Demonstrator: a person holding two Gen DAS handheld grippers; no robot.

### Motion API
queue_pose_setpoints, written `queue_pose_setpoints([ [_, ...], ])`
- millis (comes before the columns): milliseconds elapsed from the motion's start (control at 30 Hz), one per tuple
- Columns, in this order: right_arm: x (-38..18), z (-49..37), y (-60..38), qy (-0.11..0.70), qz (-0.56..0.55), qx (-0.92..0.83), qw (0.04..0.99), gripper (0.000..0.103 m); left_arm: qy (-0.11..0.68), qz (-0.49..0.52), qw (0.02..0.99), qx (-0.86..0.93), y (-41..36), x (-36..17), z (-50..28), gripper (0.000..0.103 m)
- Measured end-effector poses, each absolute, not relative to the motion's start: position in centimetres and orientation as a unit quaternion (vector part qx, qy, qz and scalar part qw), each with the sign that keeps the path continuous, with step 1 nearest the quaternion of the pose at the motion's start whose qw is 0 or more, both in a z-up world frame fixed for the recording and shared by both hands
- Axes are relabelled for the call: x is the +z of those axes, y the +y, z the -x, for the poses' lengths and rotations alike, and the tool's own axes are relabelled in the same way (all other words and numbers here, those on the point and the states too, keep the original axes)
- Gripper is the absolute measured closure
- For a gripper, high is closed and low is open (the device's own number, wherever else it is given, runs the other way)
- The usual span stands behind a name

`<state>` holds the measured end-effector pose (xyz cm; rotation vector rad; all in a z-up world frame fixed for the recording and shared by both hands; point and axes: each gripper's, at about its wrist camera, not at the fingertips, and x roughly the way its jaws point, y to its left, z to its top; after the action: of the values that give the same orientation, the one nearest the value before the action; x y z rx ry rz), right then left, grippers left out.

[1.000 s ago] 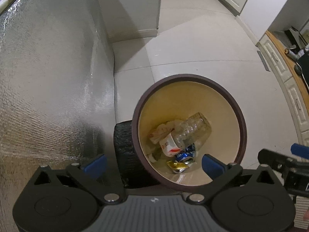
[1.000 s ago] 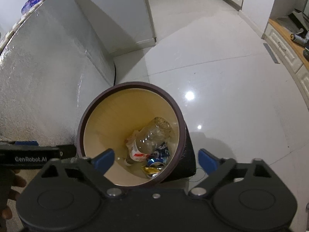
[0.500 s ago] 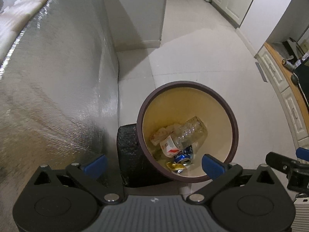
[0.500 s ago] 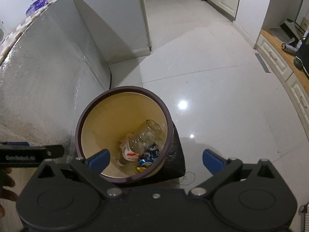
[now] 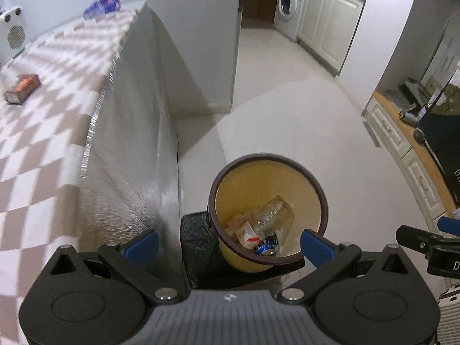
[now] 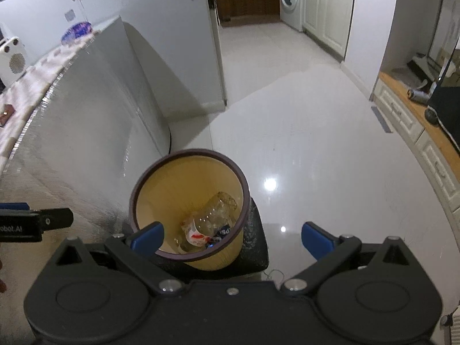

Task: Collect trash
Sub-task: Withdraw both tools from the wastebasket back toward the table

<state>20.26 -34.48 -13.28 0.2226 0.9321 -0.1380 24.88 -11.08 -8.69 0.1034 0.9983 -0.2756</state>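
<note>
A yellow bin with a dark brown rim [image 5: 305, 189] [image 6: 172, 192] stands on the floor beside the table. A clear plastic bottle [image 5: 274, 214] [image 6: 215, 211], a blue can [image 5: 266, 248] [image 6: 222, 233] and crumpled wrappers lie in it. My left gripper [image 5: 229, 244] hangs open and empty above the bin's near edge. The right gripper [image 6: 233, 241] is open and empty too, over the bin's right side. A small red-brown packet [image 5: 23, 87] lies on the checkered tabletop [image 5: 43, 132] at the far left.
A silver cloth [image 5: 135, 158] drapes down the table side next to the bin. A black block [image 5: 198, 247] sits against the bin's base. White floor [image 5: 287, 120] stretches ahead to a washing machine [image 5: 287, 0]. A wood-topped cabinet [image 5: 414, 155] runs along the right.
Both grippers have risen and tilted up, so the bin looks smaller and lower. The tabletop and the far kitchen have come into view. Both jaws stay open.
</note>
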Motion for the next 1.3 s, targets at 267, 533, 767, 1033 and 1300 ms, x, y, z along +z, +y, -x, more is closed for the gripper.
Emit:
queue_pose_setpoints([
  [267,-9.0,-15.9,-32.6,0.392,-0.091,-0.057,0.914,0.000,0.422,-0.043,0.895,-0.141,-9.3,-4.7,-20.7,0.000],
  [533,-5.5,-12.4,-30.7,0.341,-0.085,-0.045,0.935,0.000,0.373,-0.036,0.916,-0.142,-6.6,-1.7,-16.9,0.000],
  [767,-2.7,-10.3,-28.2,0.299,-0.070,-0.024,0.951,0.000,0.338,-0.026,0.931,-0.133,-3.7,0.5,-14.9,0.000],
  [1033,-0.4,-10.0,-25.0,0.255,-0.068,0.007,0.965,0.000,0.288,-0.010,0.952,-0.099,1.6,3.9,-13.5,0.000],
  [1300,0.4,-11.6,-21.0,0.243,-0.061,0.039,0.967,0.000,0.262,-0.004,0.964,-0.038,8.2,5.7,-13.1,0.000],
])
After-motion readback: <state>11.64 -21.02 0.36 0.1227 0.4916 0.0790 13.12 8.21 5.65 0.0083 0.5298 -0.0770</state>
